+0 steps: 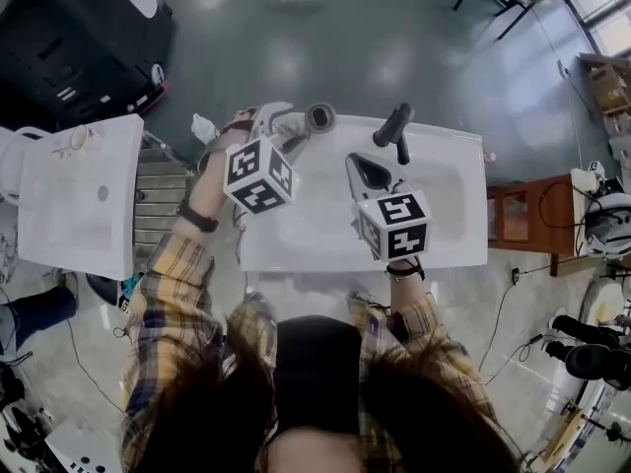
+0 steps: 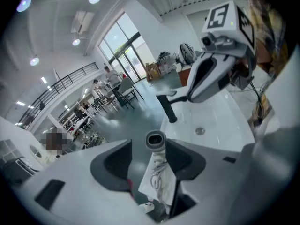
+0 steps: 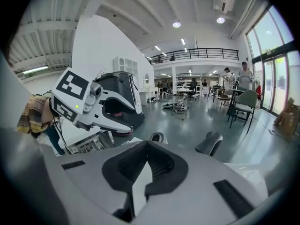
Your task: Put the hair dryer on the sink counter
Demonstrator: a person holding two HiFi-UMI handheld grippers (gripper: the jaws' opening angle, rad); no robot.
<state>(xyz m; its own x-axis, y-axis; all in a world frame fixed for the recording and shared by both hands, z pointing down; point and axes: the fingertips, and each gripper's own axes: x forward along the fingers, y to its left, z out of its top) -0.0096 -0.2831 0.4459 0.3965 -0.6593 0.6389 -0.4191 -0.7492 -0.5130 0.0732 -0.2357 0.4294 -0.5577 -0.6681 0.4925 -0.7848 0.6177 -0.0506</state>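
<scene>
At the left, our left gripper (image 2: 149,159) has its jaws apart around the hair dryer (image 2: 156,140), which seems to rest on the far-left corner of the sink counter (image 1: 454,235). We judge it placed, with only backing off left. Its long axis runs along the jaws, nozzle pointing away from us. At the right, our right gripper (image 3: 146,165) has its jaws together and empty.

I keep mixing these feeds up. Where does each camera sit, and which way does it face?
Head view: on the person's head, facing steeply down at the sink counter; plaid sleeves, left tool, right tool show.
Left gripper view: on the left tool, facing along its jaws, hair dryer between them; right tool beyond.
Right gripper view: on the right tool, facing over the sink counter into the hall; left tool at left.
Shared: all three show hair dryer and faucet.
</scene>
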